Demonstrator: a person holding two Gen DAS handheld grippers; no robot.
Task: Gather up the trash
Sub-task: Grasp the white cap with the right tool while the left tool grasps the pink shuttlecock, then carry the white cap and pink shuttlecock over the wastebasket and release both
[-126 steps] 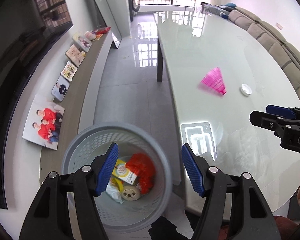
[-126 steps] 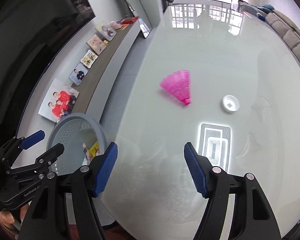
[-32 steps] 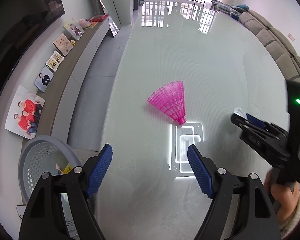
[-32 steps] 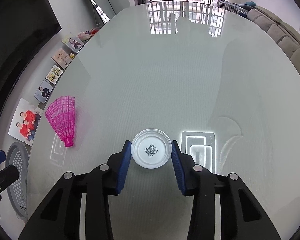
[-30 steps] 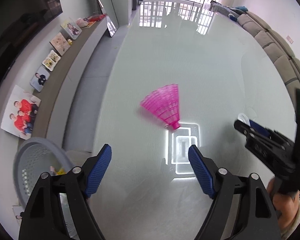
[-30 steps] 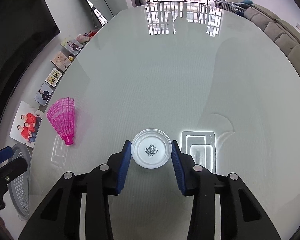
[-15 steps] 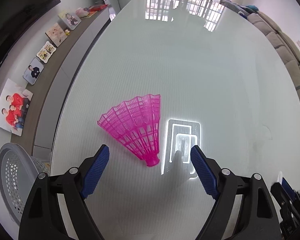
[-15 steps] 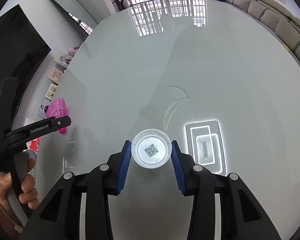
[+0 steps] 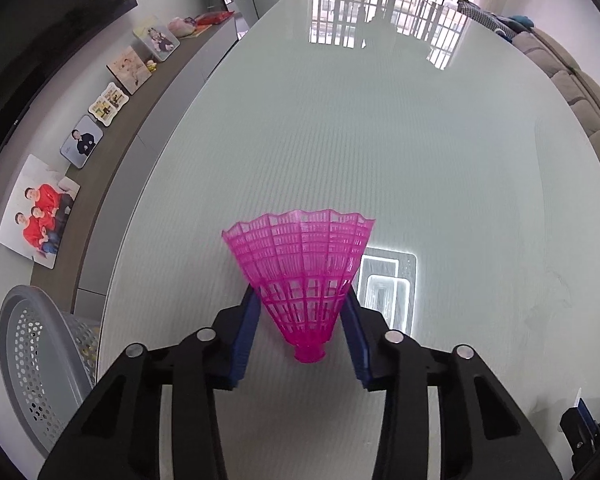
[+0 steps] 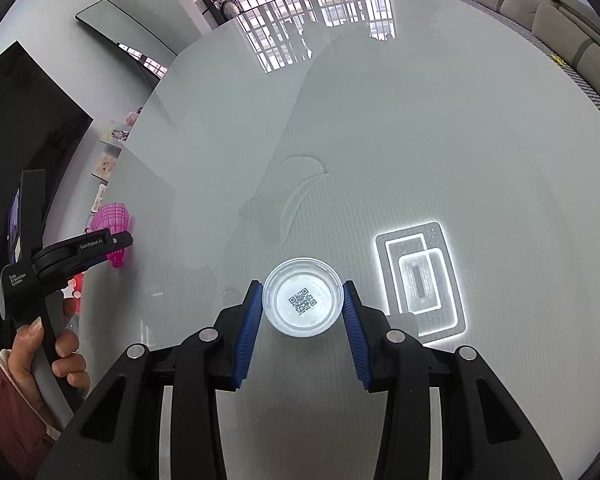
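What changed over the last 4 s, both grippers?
The left gripper left the bin, crossed over the table and closed its blue pads on the pink shuttlecock. The right gripper advanced to the small clear lid and has gripped it for about the last second. Shuttlecock and lid lie roughly where they were; the bin hasn't visibly moved.

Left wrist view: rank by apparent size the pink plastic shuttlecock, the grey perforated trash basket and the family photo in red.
1. Grey perforated trash basket, partly cropped
2. Pink plastic shuttlecock, nearest the camera, so enlarged
3. Family photo in red
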